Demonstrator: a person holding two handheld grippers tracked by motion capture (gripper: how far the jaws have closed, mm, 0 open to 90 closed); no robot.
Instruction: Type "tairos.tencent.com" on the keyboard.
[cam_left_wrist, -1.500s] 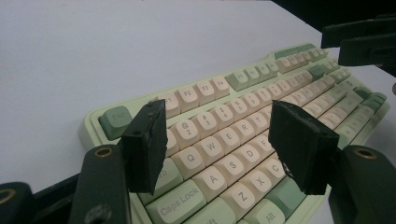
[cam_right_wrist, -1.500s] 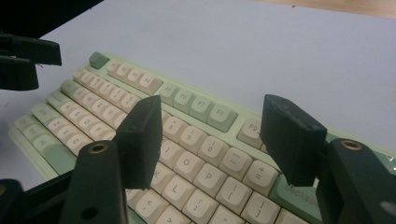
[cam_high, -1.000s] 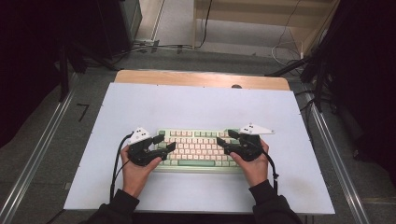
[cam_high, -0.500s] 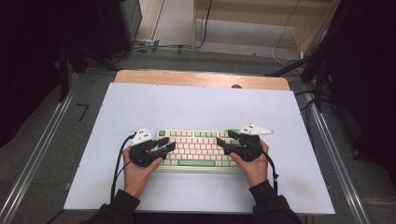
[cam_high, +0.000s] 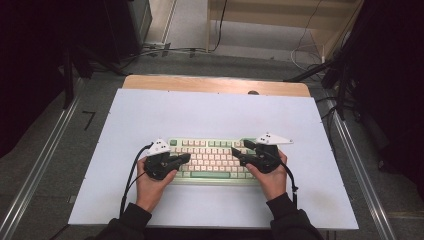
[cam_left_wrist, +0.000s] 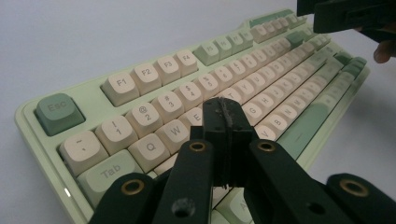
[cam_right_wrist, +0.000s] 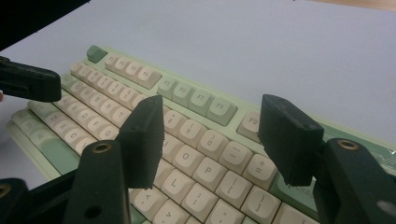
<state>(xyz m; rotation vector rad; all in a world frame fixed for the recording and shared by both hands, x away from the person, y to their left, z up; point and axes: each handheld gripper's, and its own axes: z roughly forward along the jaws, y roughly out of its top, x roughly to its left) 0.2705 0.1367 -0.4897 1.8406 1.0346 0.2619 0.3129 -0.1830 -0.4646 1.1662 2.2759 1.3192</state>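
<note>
Keyboard (cam_high: 212, 159), one, pale green with cream keys, flat on white tabletop (cam_high: 210, 112), under both pairs of fingers. Left gripper (cam_left_wrist: 223, 122) just closing, fingers pressed together, nothing between, above letter keys. Right gripper (cam_right_wrist: 212, 140) fingers wide apart, empty, over right-hand keys. Bare tabletop beyond keyboard's far edge.

A table (cam_high: 210, 84) with a light wooden top stands at the middle of the scene, its bare wood showing as a strip along the far edge; a large white sheet (cam_high: 210, 112) lies flat on it and covers the rest, reaching the near edge; a pale green keyboard (cam_high: 212, 159) with cream and green keys lies on the sheet, near the person's side, lengthwise from left to right; the sheet around it lies bare.
</note>
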